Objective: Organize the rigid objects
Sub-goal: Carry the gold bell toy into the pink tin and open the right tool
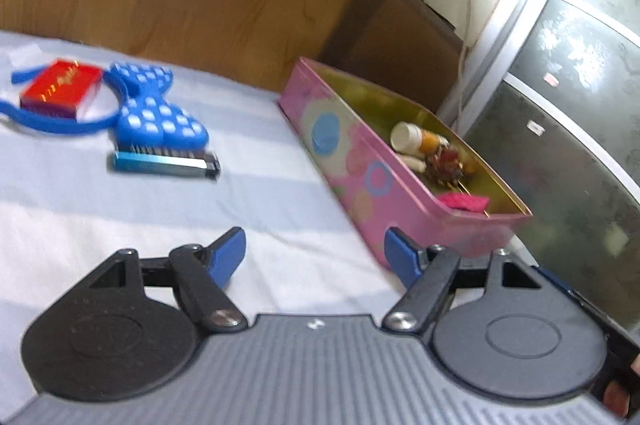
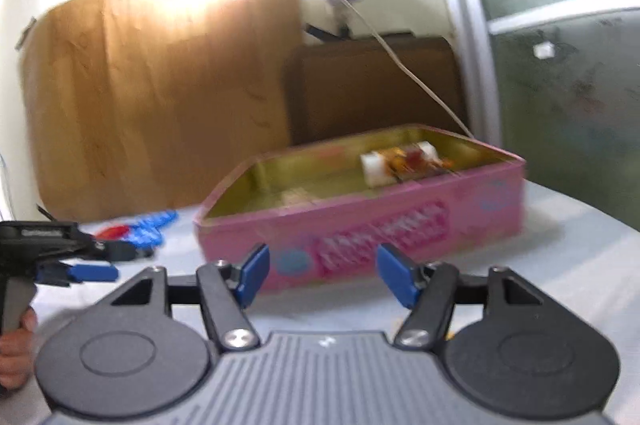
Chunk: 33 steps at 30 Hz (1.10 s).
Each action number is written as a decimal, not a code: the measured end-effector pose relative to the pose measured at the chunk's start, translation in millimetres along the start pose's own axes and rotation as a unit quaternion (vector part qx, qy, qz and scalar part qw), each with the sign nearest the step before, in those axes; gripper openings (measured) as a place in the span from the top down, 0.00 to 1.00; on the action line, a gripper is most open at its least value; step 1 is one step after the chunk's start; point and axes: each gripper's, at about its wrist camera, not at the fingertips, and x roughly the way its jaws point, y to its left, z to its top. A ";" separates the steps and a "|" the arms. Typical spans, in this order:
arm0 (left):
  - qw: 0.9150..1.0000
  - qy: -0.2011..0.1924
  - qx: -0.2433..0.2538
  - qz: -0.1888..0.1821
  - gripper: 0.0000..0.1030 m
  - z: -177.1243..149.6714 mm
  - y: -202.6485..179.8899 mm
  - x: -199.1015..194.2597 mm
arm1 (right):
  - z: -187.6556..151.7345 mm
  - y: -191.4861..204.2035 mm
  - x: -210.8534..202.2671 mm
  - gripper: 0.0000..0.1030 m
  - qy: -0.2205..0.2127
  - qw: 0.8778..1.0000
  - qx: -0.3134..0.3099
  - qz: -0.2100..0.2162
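Pink tin box (image 2: 360, 221) sits on the pale cloth straight ahead of the right gripper (image 2: 322, 275), whose blue pads are spread wide, holding nothing. Left gripper (image 1: 316, 257) is spread and empty too, with the tin just beside its right pad. Lettering on the tin is too blurred to read.

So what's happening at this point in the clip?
A person holds two grippers over a light cloth, both open and empty. A pink tin already holds a white bottle and small bits. A red box, a blue dotted bow and a blue lighter lie outside the tin.
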 end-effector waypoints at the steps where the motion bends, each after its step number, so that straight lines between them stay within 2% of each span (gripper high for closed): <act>1: 1.000 0.004 0.005 -0.005 0.24 -2.4 -1.9 2.5 | -2.5 -4.1 -3.9 0.38 0.009 1.000 -0.005 -0.007; 6: 0.999 0.007 0.044 -0.018 0.24 -9.2 -11.2 3.7 | -21.6 -10.6 -25.0 0.28 0.030 0.997 -0.054 -0.044; 10: 0.998 0.008 0.060 -0.023 0.24 -12.3 -14.2 4.4 | -29.5 -16.0 -23.3 0.28 0.046 0.993 -0.080 -0.078; 11: 0.998 0.008 0.062 -0.024 0.24 -12.4 -14.7 4.6 | -28.4 -18.2 -17.6 0.28 0.058 0.992 -0.077 -0.075; 13: 0.997 0.009 0.067 -0.023 0.24 -13.0 -17.0 4.7 | -27.8 -18.6 -8.8 0.41 0.080 0.992 -0.075 -0.061; 14: 0.997 0.013 0.070 -0.024 0.24 -13.1 -19.3 5.0 | -28.4 -16.1 -5.8 0.40 0.087 0.991 -0.080 -0.057; 17: 0.995 0.023 0.079 -0.052 0.24 -13.7 -31.9 4.6 | -27.2 -7.3 -7.2 0.41 0.078 0.993 -0.083 -0.029; 21: 0.991 0.014 0.110 -0.071 0.24 -17.4 -52.7 3.5 | -12.7 4.0 -6.2 0.41 0.039 0.996 -0.081 -0.004; 23: 0.990 0.004 0.129 -0.059 0.24 -20.8 -57.2 6.4 | 3.3 9.6 -0.7 0.41 0.015 0.996 -0.082 0.007; 26: 0.991 0.004 0.130 -0.042 0.24 -25.8 -52.5 13.6 | 30.4 13.0 17.6 0.41 -0.010 0.997 -0.074 0.022; 28: 0.992 0.007 0.122 -0.029 0.25 -26.8 -48.3 17.5 | 44.6 12.2 38.0 0.41 -0.012 0.998 -0.063 0.026; 30: 0.993 -0.001 0.113 -0.033 0.24 -25.5 -44.2 16.0 | 54.4 10.2 61.4 0.41 -0.004 0.998 -0.053 0.027; 33: 0.994 -0.004 0.107 -0.030 0.24 -25.3 -43.1 16.1 | 60.4 12.1 94.9 0.40 0.006 0.998 -0.055 0.007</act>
